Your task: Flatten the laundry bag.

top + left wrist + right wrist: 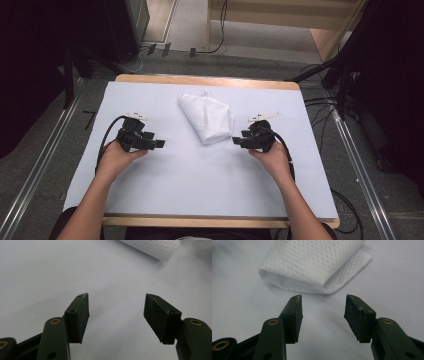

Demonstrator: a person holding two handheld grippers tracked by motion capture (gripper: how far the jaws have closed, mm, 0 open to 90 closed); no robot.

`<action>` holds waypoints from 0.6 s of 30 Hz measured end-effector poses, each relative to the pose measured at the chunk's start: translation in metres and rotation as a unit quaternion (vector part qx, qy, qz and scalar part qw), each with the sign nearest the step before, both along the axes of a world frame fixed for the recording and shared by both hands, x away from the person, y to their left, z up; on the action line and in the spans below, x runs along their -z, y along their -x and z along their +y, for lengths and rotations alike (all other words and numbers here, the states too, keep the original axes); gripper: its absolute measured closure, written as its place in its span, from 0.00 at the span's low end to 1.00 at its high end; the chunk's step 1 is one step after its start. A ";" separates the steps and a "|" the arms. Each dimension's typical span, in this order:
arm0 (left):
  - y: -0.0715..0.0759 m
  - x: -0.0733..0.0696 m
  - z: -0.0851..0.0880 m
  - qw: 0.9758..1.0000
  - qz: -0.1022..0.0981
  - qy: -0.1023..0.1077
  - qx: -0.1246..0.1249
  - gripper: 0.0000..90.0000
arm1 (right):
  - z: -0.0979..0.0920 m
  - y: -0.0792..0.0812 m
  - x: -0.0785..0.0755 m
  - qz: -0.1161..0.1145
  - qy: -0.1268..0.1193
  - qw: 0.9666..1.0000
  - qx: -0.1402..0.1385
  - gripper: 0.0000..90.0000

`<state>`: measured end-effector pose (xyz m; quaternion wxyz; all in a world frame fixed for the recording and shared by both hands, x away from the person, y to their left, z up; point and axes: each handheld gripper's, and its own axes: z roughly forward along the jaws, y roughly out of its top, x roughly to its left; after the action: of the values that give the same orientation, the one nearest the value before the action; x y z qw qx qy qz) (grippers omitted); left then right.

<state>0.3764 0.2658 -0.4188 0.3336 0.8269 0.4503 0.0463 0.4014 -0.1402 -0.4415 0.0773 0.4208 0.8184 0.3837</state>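
Presently the folded white cloth [206, 119] lies toward the table's far edge, soft, light and limp, best pinched at its near folded corner; right claw [323, 307] partly open just short of it, left claw [117, 311] wide, both empty

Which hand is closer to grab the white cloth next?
Probably the right. The right gripper points at the folded white cloth, open, just short of its edge. The left gripper is open too, but sits farther away across the table.
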 end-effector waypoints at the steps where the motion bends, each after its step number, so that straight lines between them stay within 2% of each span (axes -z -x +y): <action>1: 0.000 0.000 0.000 1.000 0.000 0.000 -0.001 0.42 | 0.000 -0.001 -0.001 0.002 -0.002 1.000 0.003 0.56; 10: 0.003 -0.001 0.005 1.000 0.000 -0.001 -0.006 0.42 | 0.004 -0.015 -0.015 -0.002 -0.008 1.000 0.014 0.58; 18: 0.005 -0.002 0.010 1.000 -0.002 0.000 -0.010 0.42 | 0.017 -0.026 -0.023 -0.004 -0.001 1.000 0.007 0.59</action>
<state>0.3715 0.2755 -0.4164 0.3344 0.8224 0.4575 0.0509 0.4272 -0.1236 -0.4183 0.0825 0.4252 0.8146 0.3857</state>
